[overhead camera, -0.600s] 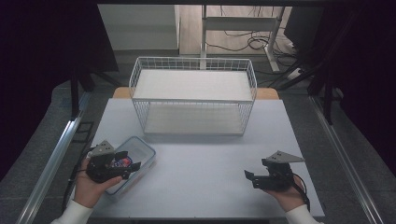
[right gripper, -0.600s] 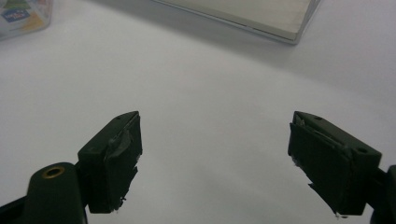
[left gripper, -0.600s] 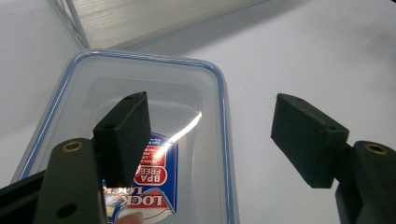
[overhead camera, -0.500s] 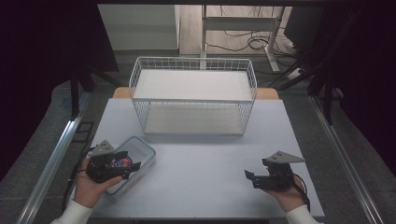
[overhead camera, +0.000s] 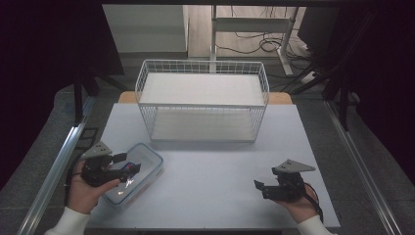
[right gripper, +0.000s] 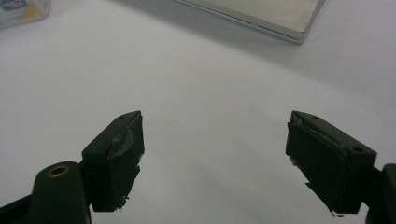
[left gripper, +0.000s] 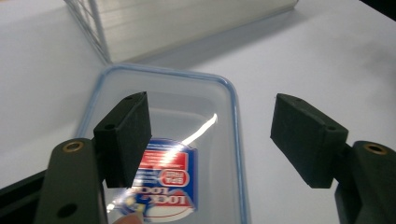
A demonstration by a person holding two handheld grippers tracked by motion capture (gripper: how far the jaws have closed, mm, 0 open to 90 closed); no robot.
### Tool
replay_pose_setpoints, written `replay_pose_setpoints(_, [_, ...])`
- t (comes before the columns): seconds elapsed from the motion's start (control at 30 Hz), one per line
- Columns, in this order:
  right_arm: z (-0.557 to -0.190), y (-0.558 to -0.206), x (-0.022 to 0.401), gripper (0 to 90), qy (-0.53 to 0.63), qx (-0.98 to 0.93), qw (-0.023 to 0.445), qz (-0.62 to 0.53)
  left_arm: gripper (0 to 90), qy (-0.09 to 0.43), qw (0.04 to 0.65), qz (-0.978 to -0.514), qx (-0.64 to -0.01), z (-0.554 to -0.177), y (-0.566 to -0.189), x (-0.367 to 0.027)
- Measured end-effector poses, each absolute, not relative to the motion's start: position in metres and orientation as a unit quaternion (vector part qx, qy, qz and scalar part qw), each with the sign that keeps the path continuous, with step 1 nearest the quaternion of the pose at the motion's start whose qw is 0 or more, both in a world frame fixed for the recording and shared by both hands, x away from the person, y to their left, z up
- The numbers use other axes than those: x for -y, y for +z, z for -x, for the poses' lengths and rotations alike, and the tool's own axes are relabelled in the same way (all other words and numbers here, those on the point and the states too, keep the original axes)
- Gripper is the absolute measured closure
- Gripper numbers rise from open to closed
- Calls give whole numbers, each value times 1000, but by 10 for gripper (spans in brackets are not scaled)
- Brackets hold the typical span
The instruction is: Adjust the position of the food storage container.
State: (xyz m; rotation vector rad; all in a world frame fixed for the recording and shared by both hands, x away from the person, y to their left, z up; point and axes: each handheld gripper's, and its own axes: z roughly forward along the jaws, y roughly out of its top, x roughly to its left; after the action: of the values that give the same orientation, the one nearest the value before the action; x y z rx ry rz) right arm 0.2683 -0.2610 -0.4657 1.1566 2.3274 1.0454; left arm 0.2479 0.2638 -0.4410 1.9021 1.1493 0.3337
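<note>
Item: clear plastic food container (overhead camera: pixel 136 172) with a blue-edged snap lid, lower left of the high view, lying flat on the white table (overhead camera: pixel 210 196). In the left gripper view (left gripper: pixel 187 154) you see its lid from close above: rounded corners, a blue seal line round the rim, a red and blue printed label under the plastic, a streak of glare across the middle.

Handling, as a judgement: light, most likely empty; the walls are stiff, but the lid is smooth and glossy, so your pads will slip on the flat top. It is too broad to span across. Take it by one edge, one jaw over the lid and the other past the rim on the outside, or at a corner where the rim gives a lip.

Left gripper (overhead camera: pixel 128 163): jaws apart, nothing pressed between them. One pad hangs over the lid; the other stands beyond the container's long edge, over bare table. You are placed to straddle that edge.

Right gripper (overhead camera: pixel 259 186): lower right of the high view, well apart from the container, jaws spread wide over bare table. In the right gripper view (right gripper: pixel 215 154) nothing lies between the pads.

Beyond: a white wire basket (overhead camera: pixel 202 68) with two shelves stands at the far middle of the table, clear of both grippers. Its lower shelf edge (right gripper: pixel 252 16) shows at the top of the right gripper view.
</note>
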Motion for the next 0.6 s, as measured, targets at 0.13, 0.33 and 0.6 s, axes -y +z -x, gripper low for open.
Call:
replay_pose_setpoints(0.13, [-268,-466,261,204,367,-821,169,-403,288,145,436,-750,-476,-255,-431,-277])
replay_pose_setpoints(0.33, [-267,-466,261,208,365,-822,172,-402,300,142,422,-745,-497,-277,-430,-286])
replay_pose_setpoints(0.6, [-269,-469,263,209,357,-819,176,-413,349,137,378,-763,-507,-312,-444,-290])
